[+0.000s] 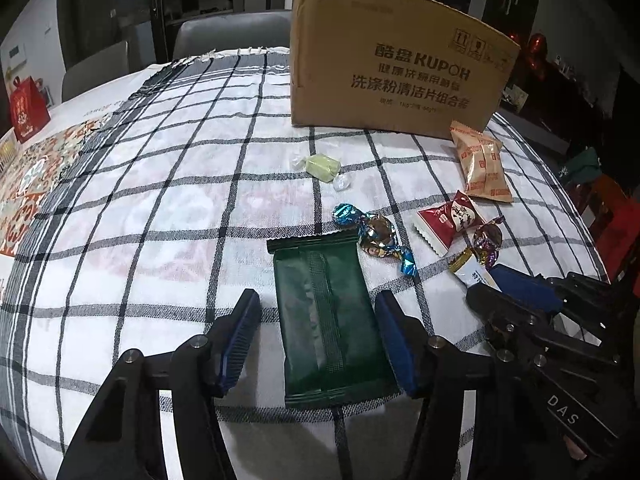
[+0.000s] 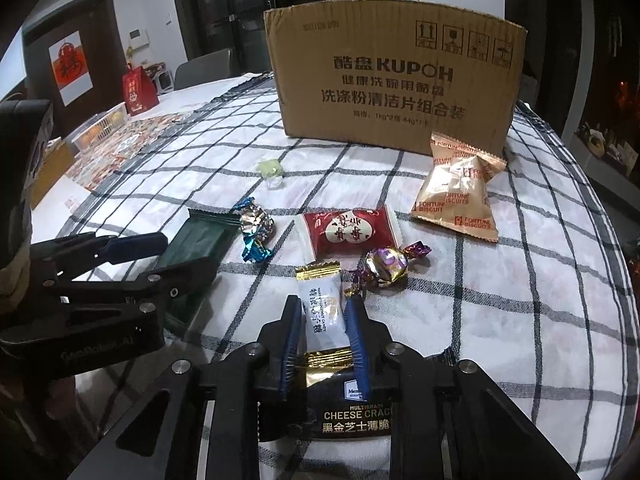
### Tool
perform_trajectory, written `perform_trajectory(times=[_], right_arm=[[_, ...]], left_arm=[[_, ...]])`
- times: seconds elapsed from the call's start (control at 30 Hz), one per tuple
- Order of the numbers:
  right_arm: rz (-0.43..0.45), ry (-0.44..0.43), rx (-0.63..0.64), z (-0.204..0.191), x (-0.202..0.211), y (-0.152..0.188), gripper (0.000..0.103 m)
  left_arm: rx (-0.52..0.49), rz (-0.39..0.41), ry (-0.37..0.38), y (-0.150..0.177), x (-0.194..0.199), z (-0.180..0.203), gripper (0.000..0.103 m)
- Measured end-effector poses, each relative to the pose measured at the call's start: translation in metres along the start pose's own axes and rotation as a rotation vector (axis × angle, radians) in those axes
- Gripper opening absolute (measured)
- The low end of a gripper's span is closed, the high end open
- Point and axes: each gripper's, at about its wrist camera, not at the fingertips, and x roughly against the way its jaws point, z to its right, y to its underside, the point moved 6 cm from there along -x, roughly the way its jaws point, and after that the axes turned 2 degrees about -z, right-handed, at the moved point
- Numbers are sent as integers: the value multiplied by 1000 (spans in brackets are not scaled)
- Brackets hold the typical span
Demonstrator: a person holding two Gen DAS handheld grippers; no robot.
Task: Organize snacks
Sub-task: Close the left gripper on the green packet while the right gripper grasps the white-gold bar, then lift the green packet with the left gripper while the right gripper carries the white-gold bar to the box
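So the tabletop (image 2: pixel 520 320) has a black-and-white checked cloth over it, and the biggest thing on it is a cardboard box (image 2: pixel 394 76) standing at the far side. Just in front of its right corner lies a gold biscuit bag (image 2: pixel 460 196). The left gripper (image 1: pixel 316 332) has its fingers spread wide on either side of a dark green packet (image 1: pixel 328 320) lying flat, not touching it as far as I can see. A black cracker pack (image 2: pixel 356 412) sits right under the right gripper (image 2: pixel 322 312), whose fingers are narrowed around a white candy with gold ends (image 2: pixel 322 304); whether they actually pinch it, I can't tell. Past that there's a red and white snack packet (image 2: pixel 350 232), a purple-wrapped candy (image 2: pixel 386 266), a blue-ended foil candy (image 2: pixel 254 226) beside the green packet, and a small pale green candy (image 2: pixel 270 168) closer to the box.
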Motion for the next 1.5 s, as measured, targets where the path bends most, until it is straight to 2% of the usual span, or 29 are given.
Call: perform_trajectory(times=[0.1,0.6,1.07,1.5], right_arm=[[0,5,5,0,0,0,22],[51,0,-7,-8,21,-6,21],[156,13,-20,-18,67,-25,21],[298,25,-33,-13,116,-58,21]], left_arm=[[-6,6,0,0,0,0,47],[-21,44,7,-2,23,-1,46],[-73,181,34,-21,83,8,46],[-117,311,91,-61,132,26,46]])
